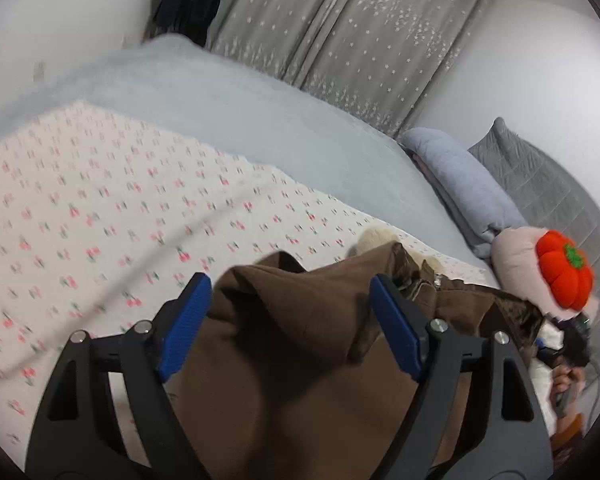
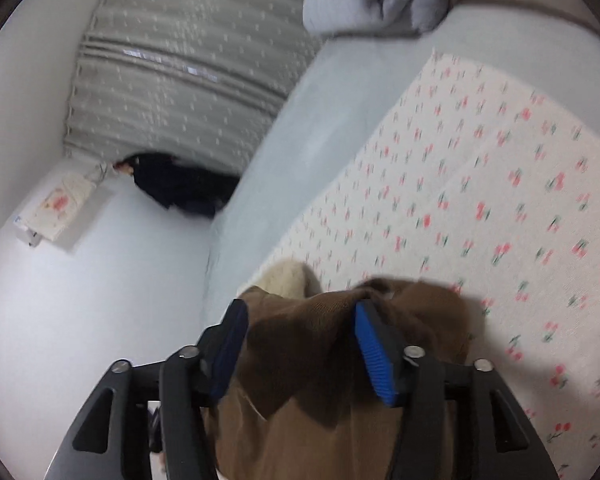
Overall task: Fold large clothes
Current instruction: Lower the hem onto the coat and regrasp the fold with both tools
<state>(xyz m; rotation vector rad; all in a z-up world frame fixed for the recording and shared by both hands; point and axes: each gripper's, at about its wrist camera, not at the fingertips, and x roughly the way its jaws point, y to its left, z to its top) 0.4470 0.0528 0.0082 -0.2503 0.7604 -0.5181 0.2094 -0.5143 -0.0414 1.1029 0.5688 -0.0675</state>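
A brown garment [image 1: 300, 360] with a cream fleece lining [image 1: 374, 238] lies bunched on the cherry-print sheet [image 1: 100, 220]. My left gripper [image 1: 290, 284] stands open just above it. Its blue pads [image 1: 188, 320] are wide apart, a raised fold of brown cloth sits between them, and neither pad presses on it. In the right wrist view the same brown garment [image 2: 308, 400] humps up between the fingers of my right gripper [image 2: 302, 306]. That gripper is open too, its blue pad [image 2: 374, 352] resting beside the fold. The cream lining [image 2: 284, 276] peeks out ahead.
A pale blue blanket [image 1: 240, 100] covers the bed's far side, under the cherry-print sheet [image 2: 500, 200]. At the head lie a blue-grey pillow [image 1: 460, 184], a grey quilted pillow [image 1: 548, 192], a pink cushion [image 1: 516, 256] and a red pumpkin toy [image 1: 564, 274]. Starred curtains [image 1: 340, 40] hang behind.
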